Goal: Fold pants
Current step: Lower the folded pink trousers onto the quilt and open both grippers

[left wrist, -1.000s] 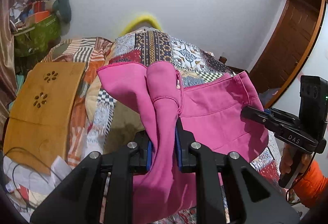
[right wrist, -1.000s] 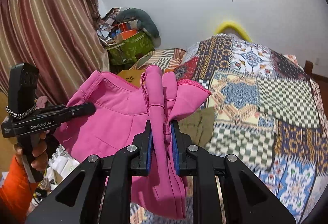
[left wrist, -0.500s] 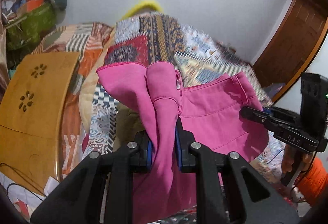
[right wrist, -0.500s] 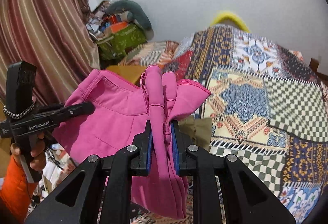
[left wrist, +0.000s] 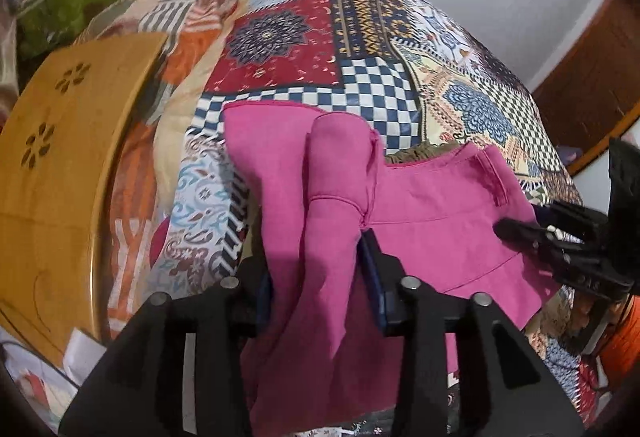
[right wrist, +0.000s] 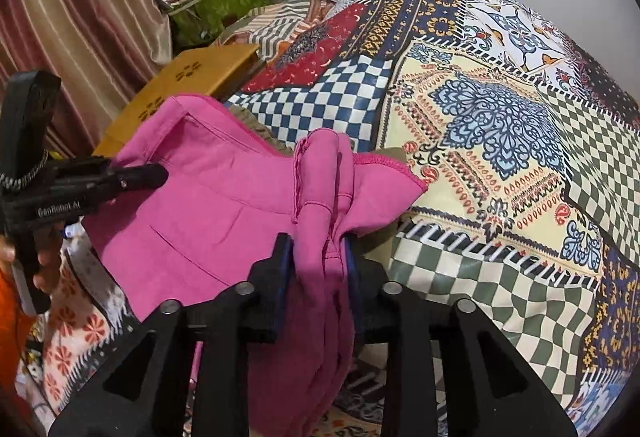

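While both claws are spreading their jaws, the pink pants hang bunched over the quilt on the bed. Left claw: jaws opening, a thick fold of pants between them, and the blue pads stand just clear of the cloth, so that grip looks released. Right claw: jaws opening too, a gathered fold running up between its pads, the cloth no longer squeezed flat. Seen from the right wrist, the pants stretch left toward the other claw, whose tip rests at the waistband. A yellow wooden board lies left of the bed, and a striped curtain hangs at the far left. A hand grips the left handle.
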